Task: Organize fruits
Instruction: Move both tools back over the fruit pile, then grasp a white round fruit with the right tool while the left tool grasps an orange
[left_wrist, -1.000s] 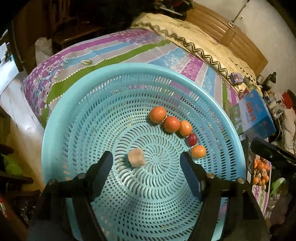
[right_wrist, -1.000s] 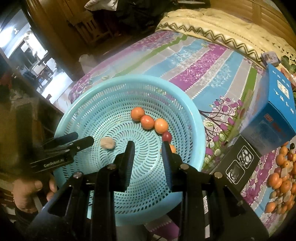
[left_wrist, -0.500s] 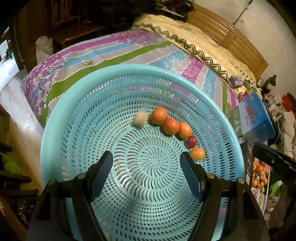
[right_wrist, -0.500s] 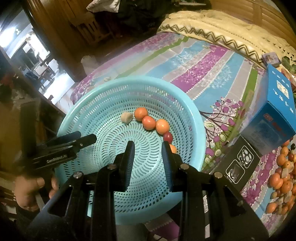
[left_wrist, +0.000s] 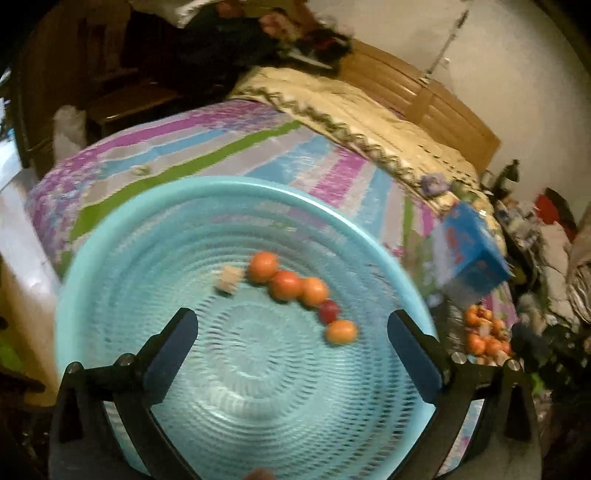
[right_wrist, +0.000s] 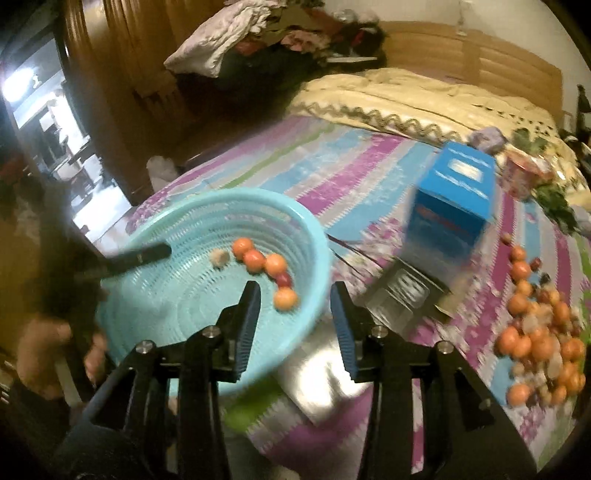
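left gripper (left_wrist: 291, 338) over basket (left_wrist: 110, 236) at bed's left edge, jaws opening wide, holding nothing. fruits (left_wrist: 291, 286) line basket's far side. right gripper (right_wrist: 293, 306) opening, nothing between. fruit pile (right_wrist: 535, 332) near bed's right edge.

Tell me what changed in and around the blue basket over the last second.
The pale chunk rolled from mid-basket up beside the orange fruit row. The left gripper is opening wide, empty; the right gripper, also opening and empty, swung toward the loose fruit pile. The blue basket and fruit row stayed put.
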